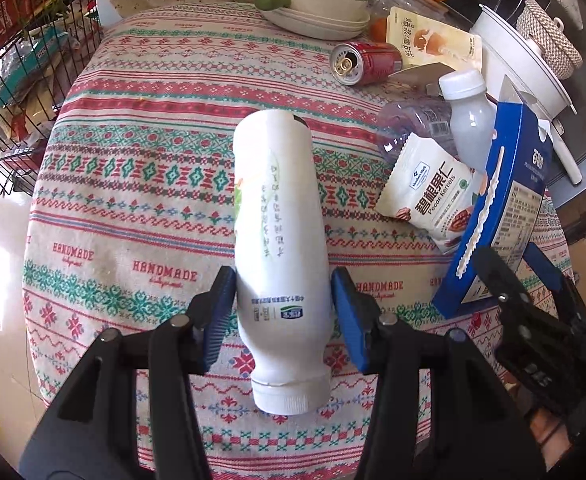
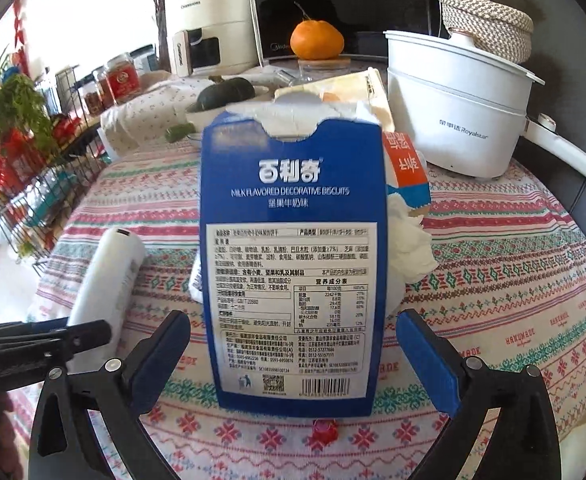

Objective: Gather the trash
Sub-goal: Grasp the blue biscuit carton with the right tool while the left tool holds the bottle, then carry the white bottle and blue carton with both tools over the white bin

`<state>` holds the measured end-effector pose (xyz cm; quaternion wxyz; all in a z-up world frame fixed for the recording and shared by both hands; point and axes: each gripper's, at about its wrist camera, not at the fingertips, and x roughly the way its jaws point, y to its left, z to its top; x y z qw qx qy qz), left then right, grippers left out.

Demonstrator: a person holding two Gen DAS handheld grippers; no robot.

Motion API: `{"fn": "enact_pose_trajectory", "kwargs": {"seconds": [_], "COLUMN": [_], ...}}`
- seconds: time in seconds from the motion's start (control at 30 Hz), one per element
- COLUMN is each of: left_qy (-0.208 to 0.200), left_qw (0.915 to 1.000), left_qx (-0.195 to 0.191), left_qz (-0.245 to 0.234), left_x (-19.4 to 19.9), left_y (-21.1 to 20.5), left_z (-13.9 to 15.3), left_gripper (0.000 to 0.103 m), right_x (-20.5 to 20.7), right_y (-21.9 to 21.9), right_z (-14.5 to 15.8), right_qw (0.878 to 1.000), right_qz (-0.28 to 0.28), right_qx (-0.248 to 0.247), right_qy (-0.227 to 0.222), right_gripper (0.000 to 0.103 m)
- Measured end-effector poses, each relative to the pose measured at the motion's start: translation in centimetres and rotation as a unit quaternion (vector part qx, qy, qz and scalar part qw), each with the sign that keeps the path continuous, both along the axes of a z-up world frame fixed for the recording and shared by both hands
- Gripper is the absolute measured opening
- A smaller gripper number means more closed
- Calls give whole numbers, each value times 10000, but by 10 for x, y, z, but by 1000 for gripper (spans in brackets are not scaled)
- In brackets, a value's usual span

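Two grippers at work over a round table [image 1: 105, 208] under a woven, patterned cloth. Lower centre of the left wrist view: left gripper [image 1: 281, 308], blue ribbed pads clamped on the waist of a smooth white plastic bottle [image 1: 277, 240], cap end toward the camera. Risk: slick, rounded wall with a long body beyond the pads; it could pivot or slide out if tilted. Right of it, the trash pile: red drink can [image 1: 367, 63] on its side, clear crumpled bottle [image 1: 413, 128], glossy pecan pouch [image 1: 433, 192]. Right wrist view, centre: tall blue cardboard biscuit box [image 2: 293, 264], top torn open, standing upright. Right gripper [image 2: 293, 360] jaws spread wide either side of its base, not touching. Risk: thin card is light and hollow; a nudge could topple it, a hard squeeze crush it.
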<state>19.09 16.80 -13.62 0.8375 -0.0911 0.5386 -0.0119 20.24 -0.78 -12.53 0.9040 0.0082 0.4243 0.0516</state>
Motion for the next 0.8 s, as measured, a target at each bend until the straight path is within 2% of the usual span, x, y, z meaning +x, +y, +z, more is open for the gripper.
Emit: {"fn": "enact_pose_trajectory", "kwargs": {"seconds": [0.17, 0.27, 0.33, 0.4, 0.6, 0.8], "left_qy": [-32, -28, -26, -16, -154, -394], "left_qw": [10000, 10000, 10000, 10000, 9998, 9990], "left_qx": [44, 81, 71, 49, -101, -137], "left_qz": [-25, -38, -21, 2, -2, -134], "left_x": [2, 4, 3, 3, -5, -17], "left_y": [-1, -2, -2, -2, -4, -10], "left_z": [0, 0, 1, 2, 15, 34], "left_gripper": [51, 51, 51, 51, 51, 50], "right_x": [9, 12, 11, 10, -1, -16], "right_y": [2, 0, -3, -5, -8, -34], "right_z": [-15, -18, -18, -16, 1, 35], "right_qw": [9998, 9999, 9999, 9999, 9995, 9981], "right_qz": [-119, -112, -142, -83, 269, 422], "right_qx": [-158, -71, -2, 121, 172, 437], "right_qy": [63, 30, 7, 35, -56, -107], "right_gripper": [103, 103, 95, 95, 94, 94]}}
